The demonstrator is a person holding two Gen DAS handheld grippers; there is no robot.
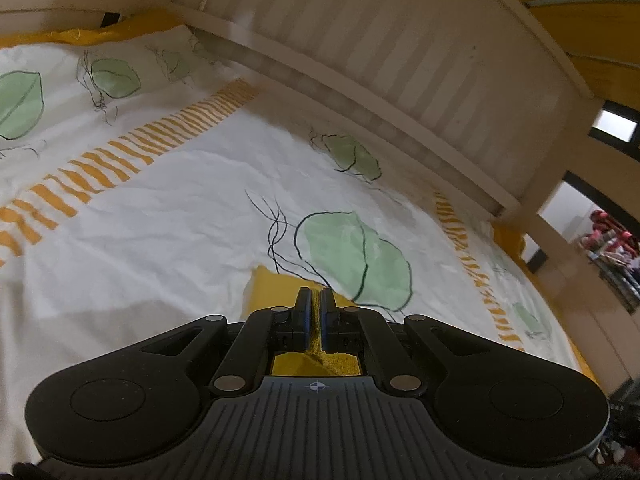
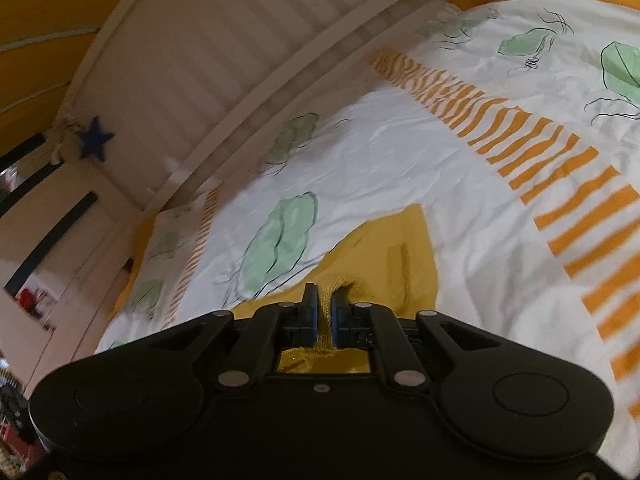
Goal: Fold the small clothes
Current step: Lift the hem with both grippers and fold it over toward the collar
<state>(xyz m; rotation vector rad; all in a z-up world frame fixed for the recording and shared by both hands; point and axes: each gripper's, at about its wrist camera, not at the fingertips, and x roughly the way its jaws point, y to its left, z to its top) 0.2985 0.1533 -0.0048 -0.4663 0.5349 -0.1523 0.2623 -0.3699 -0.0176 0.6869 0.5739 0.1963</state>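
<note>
Mustard-yellow garment (image 2: 384, 248); white bedsheet (image 1: 160, 220), green leaves, orange stripes.

text: none legible, either view
left gripper (image 1: 316, 300) housing: small crosshair mark, no chars
cot rail (image 2: 224, 60): blue star (image 2: 96, 139) shape, no lettering
bed sheet (image 1: 160, 208): leaf + stripe print only, no txt

A garment (image 2: 394, 256) lies on the bedsheet (image 2: 400, 152) spread over the bed, with a slatted bed rail (image 2: 224, 52) running along the far edge. The left tool (image 1: 316, 300) is closed on a fold of the garment at its near edge; the right tool (image 2: 324, 308) likewise pinches a fold, the rest extending ahead and to its right. A star (image 2: 96, 138) hangs at the rail's left end.
</note>
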